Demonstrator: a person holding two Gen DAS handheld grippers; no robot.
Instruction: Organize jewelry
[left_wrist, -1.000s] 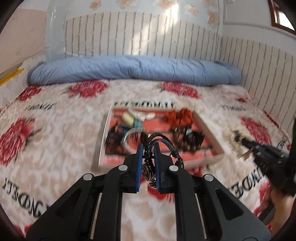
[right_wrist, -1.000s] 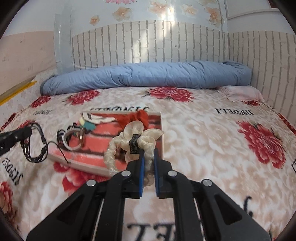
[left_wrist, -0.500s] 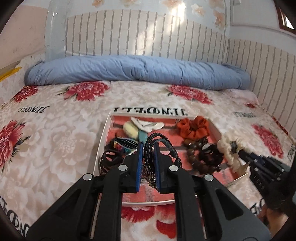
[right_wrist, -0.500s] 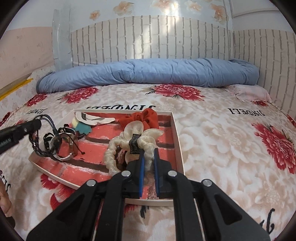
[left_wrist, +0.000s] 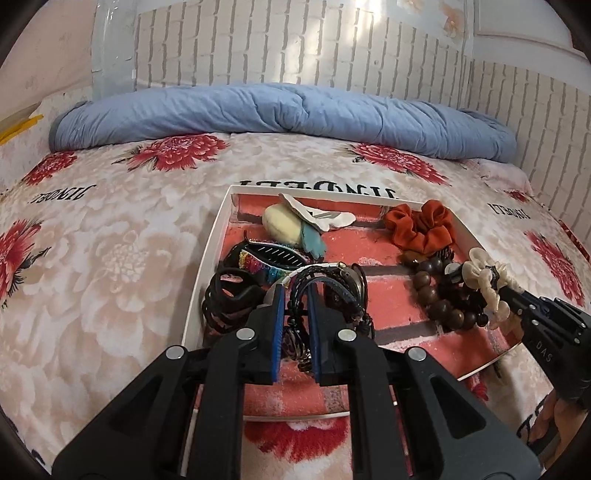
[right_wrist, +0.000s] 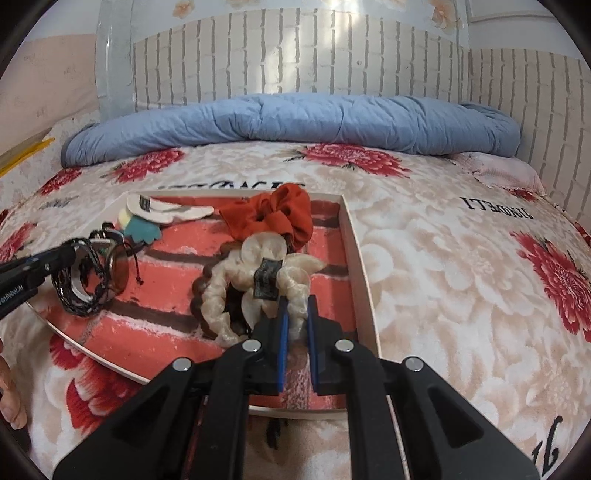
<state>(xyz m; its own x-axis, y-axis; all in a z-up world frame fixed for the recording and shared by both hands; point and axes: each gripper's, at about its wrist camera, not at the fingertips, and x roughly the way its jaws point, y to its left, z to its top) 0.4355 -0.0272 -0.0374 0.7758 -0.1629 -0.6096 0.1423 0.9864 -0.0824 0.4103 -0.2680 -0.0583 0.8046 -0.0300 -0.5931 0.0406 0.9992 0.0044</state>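
Left wrist view showed the left gripper (left_wrist: 295, 295) closed on a bundle of black braided cord bracelets (left_wrist: 325, 291), held over the near left part of the shallow tray (left_wrist: 207, 266) that lay on the floral bedspread (left_wrist: 110, 240). A small pendant or charm hung from the bundle between the blue pads; what exactly it was could not be told. In the right wrist view the right gripper (right_wrist: 295, 314) was clamped on a cream scrunchie (right_wrist: 258, 280), which rested on or just above a string of brown wooden beads (right_wrist: 199, 295) near the tray's right wall. An orange scrunchie (right_wrist: 277, 218), a black comb clip (left_wrist: 273, 254) and a coil of black hair ties (left_wrist: 229, 295) already lay inside.

The likeliest trouble was tangling. The cords hung in loose loops right beside the hair ties and the clip's teeth, so a release there could snag them, and pulling away could drag a neighbour along. A cord could also catch on a pad and lift again as the jaws parted. The cream scrunchie was soft and springy; let go while draped on the beads, it could roll against the wall or pull the beads out of place. Both grippers worked over one small tray, so they could bump, or tip its light rim on the soft bedding.
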